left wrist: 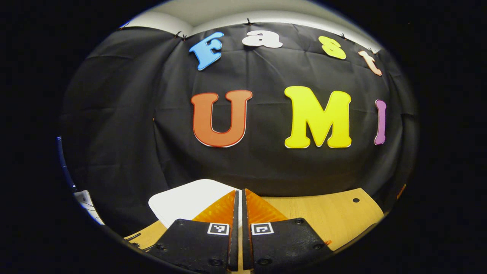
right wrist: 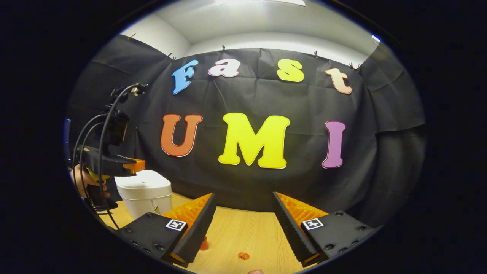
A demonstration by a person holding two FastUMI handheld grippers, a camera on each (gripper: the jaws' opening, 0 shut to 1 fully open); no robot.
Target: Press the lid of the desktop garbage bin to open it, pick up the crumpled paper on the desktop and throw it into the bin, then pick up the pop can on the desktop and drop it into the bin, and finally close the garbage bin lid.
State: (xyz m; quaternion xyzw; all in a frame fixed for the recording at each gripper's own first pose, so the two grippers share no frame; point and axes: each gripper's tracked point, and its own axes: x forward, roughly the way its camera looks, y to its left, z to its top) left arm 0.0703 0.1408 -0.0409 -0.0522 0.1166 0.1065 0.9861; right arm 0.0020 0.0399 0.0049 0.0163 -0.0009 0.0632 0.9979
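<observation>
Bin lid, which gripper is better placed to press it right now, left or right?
Left, most likely. The left gripper, fingers together, hovers right over the white bin lid. The right gripper is open and farther off along the table.

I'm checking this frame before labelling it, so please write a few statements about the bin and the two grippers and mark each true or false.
1. The garbage bin has its lid down. True.
2. The right gripper has its fingers closed together. False: they stand wide apart, with nothing between them.
3. The left gripper has its fingers shut. True.
4. The left gripper holds a pop can. False: nothing is between its fingers.
5. In the right gripper view, the left gripper hovers over the bin lid. True.
</observation>
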